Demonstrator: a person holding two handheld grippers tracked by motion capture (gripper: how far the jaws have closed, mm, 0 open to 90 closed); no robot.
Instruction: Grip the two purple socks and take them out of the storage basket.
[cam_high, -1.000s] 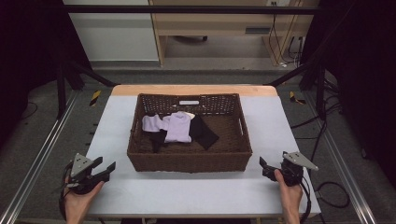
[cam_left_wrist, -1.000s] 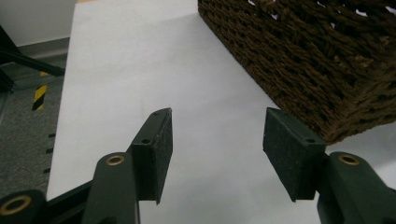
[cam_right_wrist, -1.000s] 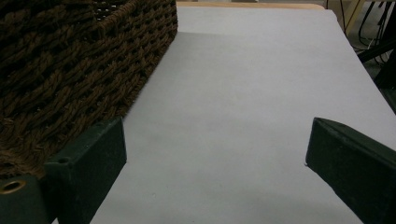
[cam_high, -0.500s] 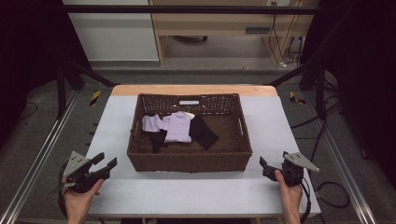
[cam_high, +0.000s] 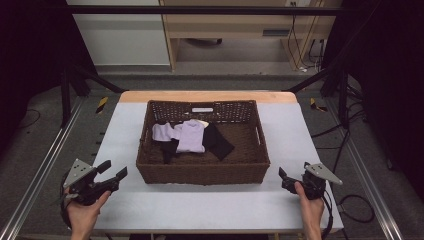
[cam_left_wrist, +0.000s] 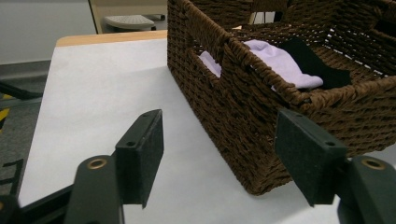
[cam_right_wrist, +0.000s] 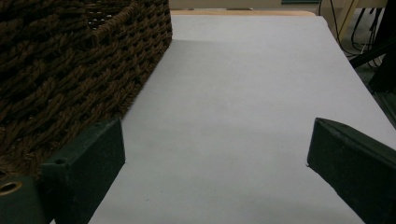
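Note:
A dark brown wicker basket (cam_high: 202, 172) stands mid-table. Inside it lie a lavender garment (cam_high: 190, 136), a smaller lavender piece (cam_high: 162, 131) and black cloth (cam_high: 218, 141). My left gripper (cam_high: 115, 169) is held off the basket's front left corner, open and empty. In the left gripper view the gripper (cam_left_wrist: 219, 154) frames that corner of the basket (cam_left_wrist: 224, 102), with the lavender garment (cam_left_wrist: 280, 60) and black cloth (cam_left_wrist: 308, 56) showing over the rim. My right gripper (cam_high: 283, 179) is open and empty by the front right corner. In the right gripper view the gripper (cam_right_wrist: 217, 163) spans bare table beside the basket wall (cam_right_wrist: 70, 60).
The white table (cam_high: 210, 205) has free strips left, right and in front of the basket. A wooden edge (cam_high: 205, 96) runs along its far side. Metal rails (cam_high: 45, 165) flank the table, and cables (cam_high: 350, 205) trail on the floor at right.
My left gripper has shifted slightly and its jaws now point more up toward the basket. The right gripper and the basket's contents have stayed put.

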